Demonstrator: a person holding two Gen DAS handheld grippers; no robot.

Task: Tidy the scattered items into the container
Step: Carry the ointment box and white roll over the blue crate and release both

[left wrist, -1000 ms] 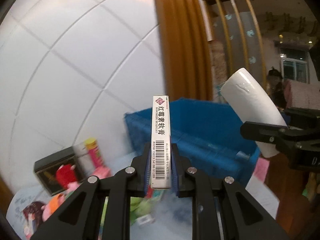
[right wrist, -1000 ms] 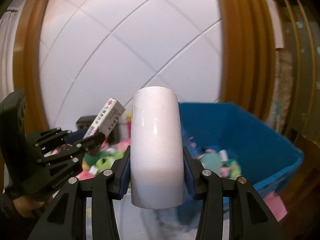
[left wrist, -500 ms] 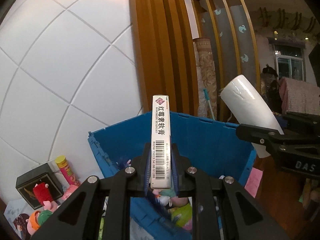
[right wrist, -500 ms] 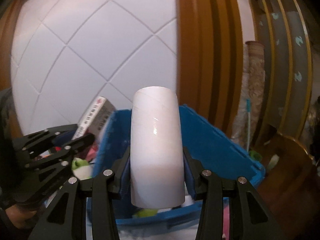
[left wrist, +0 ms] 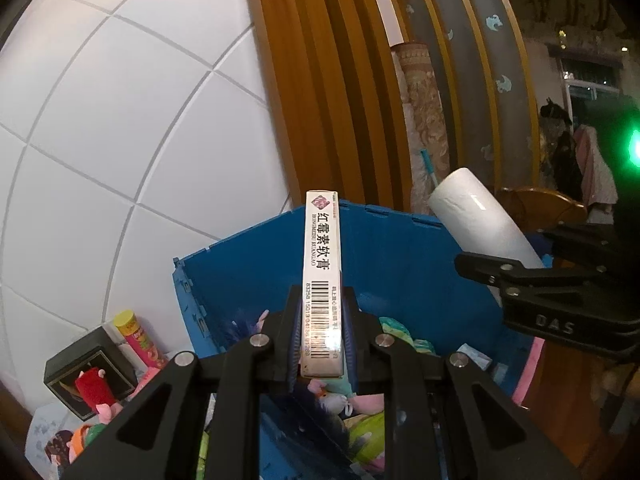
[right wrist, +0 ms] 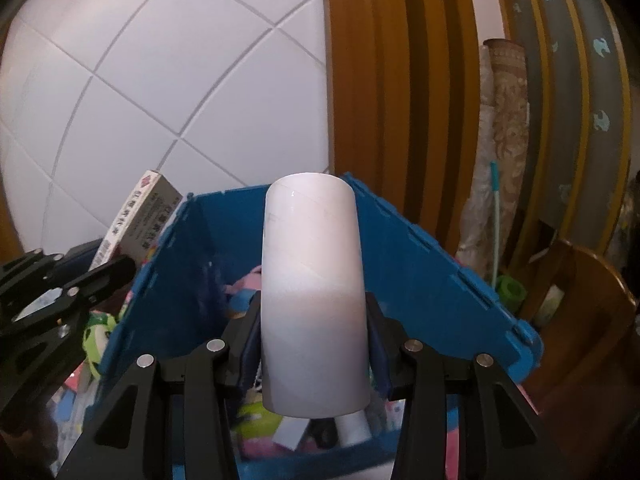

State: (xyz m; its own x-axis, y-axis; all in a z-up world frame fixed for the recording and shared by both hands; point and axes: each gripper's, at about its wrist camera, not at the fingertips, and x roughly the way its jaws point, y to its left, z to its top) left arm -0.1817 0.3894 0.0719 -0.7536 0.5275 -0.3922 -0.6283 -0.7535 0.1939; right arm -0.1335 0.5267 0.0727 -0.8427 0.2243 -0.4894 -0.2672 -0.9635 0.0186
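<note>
My left gripper [left wrist: 322,340] is shut on a slim white ointment box [left wrist: 322,264] with a barcode, held upright over the near side of the blue crate [left wrist: 400,248]. My right gripper [right wrist: 314,340] is shut on a white paper roll [right wrist: 314,280], standing on end above the blue crate [right wrist: 420,264]. From the left wrist view the roll [left wrist: 480,220] and right gripper [left wrist: 516,280] show at the right; from the right wrist view the ointment box [right wrist: 136,220] and left gripper [right wrist: 100,280] show at the left. Several toys and packets lie inside the crate.
A black box [left wrist: 88,372], a pink and yellow tube [left wrist: 138,336] and plush toys [left wrist: 96,392] stay on the surface left of the crate. A white tiled wall [left wrist: 120,120] and wooden pillar [left wrist: 320,80] rise behind. A wooden chair [right wrist: 580,300] stands at the right.
Both grippers have swung to the right with their loads, from beside the scattered toys to over the blue crate. The crate now fills the middle of both views.
</note>
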